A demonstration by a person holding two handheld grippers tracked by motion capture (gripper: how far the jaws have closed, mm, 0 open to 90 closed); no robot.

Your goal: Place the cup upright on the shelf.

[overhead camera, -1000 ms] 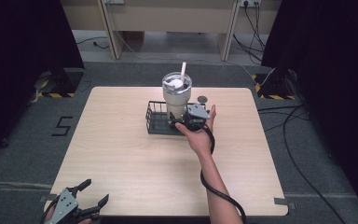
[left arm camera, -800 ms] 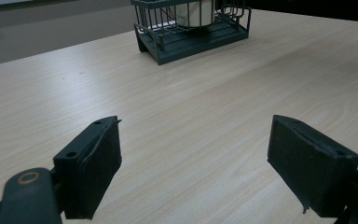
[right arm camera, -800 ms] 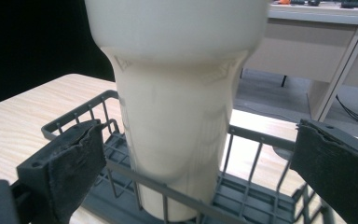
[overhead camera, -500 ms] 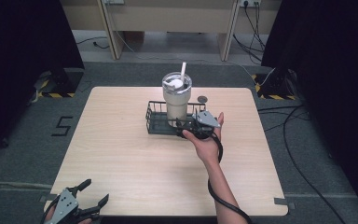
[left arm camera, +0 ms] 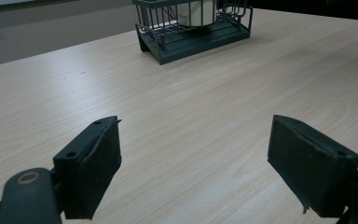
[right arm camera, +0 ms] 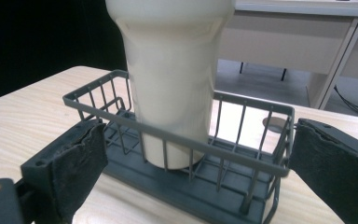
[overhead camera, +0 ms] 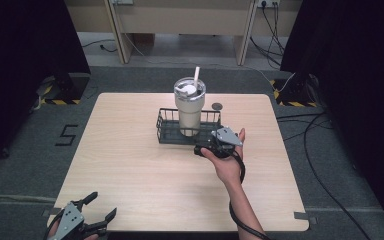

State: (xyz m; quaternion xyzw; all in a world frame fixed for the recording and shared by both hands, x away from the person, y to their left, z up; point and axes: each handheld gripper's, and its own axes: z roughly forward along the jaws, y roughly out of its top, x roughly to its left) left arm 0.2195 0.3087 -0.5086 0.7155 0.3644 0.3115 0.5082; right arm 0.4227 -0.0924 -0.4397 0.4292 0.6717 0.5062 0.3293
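Tumbler (overhead camera: 189, 107) in wire basket (overhead camera: 166, 131): likely top-heavy, slick, rigid; grip basket rim; right tool (overhead camera: 206, 148) wide, left tool (overhead camera: 96, 216) wide

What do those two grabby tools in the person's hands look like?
Both are black. Each tool has two chunky jaws with flat, dark pads. The right tool wears a grey three-cornered plate on top, and a black cable trails down along the bare forearm. The left tool has a grey plate too.

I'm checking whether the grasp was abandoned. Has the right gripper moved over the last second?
Yes. The right gripper has drawn back from the tumbler toward the person, to the wire basket's near right corner, open.
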